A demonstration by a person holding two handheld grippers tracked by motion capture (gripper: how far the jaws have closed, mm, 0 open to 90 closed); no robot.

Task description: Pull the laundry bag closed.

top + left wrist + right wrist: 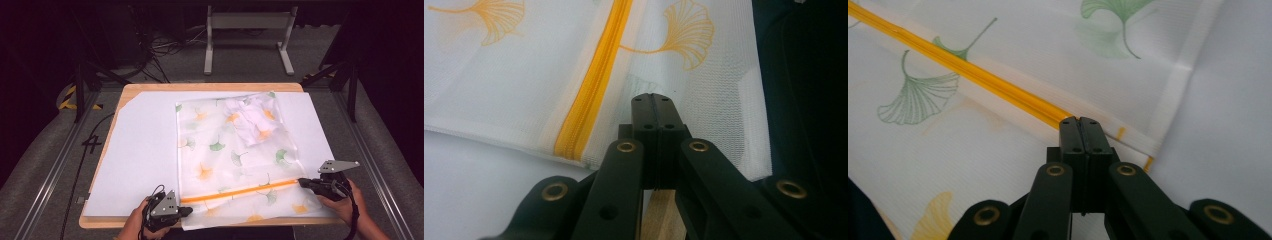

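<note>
A white mesh laundry bag [235, 155] printed with green and orange ginkgo leaves lies flat on a white sheet [145, 150]. A crumpled white garment [250, 120] shows through its far right corner. An orange zipper [240, 192] runs straight across the bag near its front edge. My left gripper [189, 211] is at the bag's front left edge, its jaws shut on puckered mesh [653, 96] beside the zipper [594, 85]. My right gripper [301, 182] is at the zipper's right end, jaws shut there [1080, 120]; the zipper [973, 72] disappears under their tips.
The white sheet covers most of a wooden table [200, 86], whose front edge lies just below the bag. A white metal stand [247, 22] and loose cables [160, 50] are on the floor beyond. Dark frame rails [80, 90] flank the table.
</note>
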